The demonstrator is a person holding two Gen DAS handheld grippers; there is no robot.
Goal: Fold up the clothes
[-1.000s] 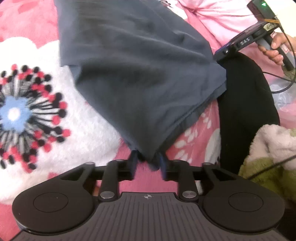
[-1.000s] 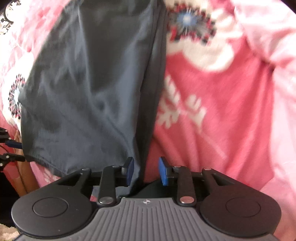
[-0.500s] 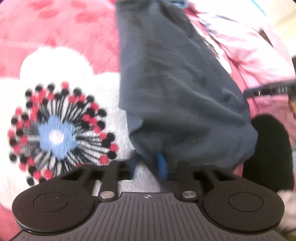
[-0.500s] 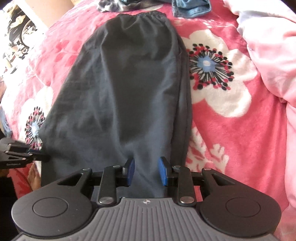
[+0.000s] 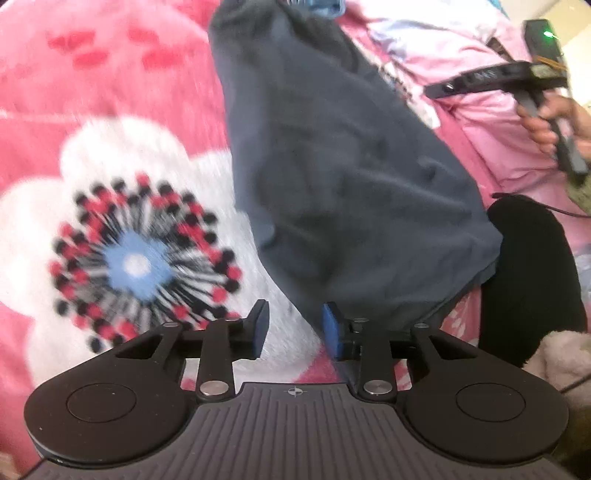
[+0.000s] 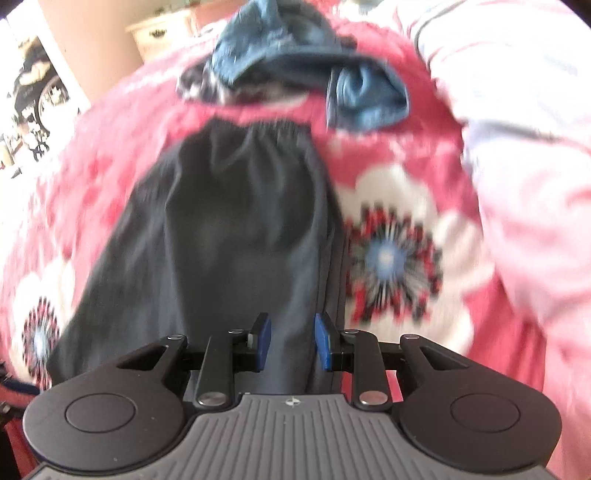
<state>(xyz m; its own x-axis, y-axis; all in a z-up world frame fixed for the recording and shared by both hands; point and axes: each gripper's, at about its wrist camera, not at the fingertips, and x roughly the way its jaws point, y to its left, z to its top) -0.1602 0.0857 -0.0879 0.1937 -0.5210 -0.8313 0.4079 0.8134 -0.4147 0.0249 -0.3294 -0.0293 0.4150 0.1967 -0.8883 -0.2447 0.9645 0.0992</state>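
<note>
A dark grey garment [image 5: 351, 184] lies lengthwise on the pink flowered blanket [image 5: 110, 74], its gathered waistband [image 6: 258, 127] at the far end. My left gripper [image 5: 294, 326] hovers at the garment's near corner. Its jaws are opening, only white blanket shows in the gap, and the cloth's edge lies by the right fingertip [image 5: 330, 328]. My right gripper [image 6: 292, 343] hangs open above the garment's right side. Cloth [image 6: 229, 240] lies flat below its gap and the pads do not press on it. The left wrist view shows that right gripper [image 5: 480, 79] at the upper right, held by a hand [image 5: 546, 118].
A heap of blue denim [image 6: 295, 62] lies beyond the waistband. A pale pink quilt [image 6: 517, 147] is bunched along the right. A black garment [image 5: 532, 280] and a fluffy cream item [image 5: 565, 354] sit at the garment's near right. Furniture [image 6: 162, 33] stands beyond the bed.
My left gripper, shut on the garment's near corner half a second ago, has let go and its jaws now stand apart. My right gripper has moved along the garment, bringing the waistband and denim into view.
</note>
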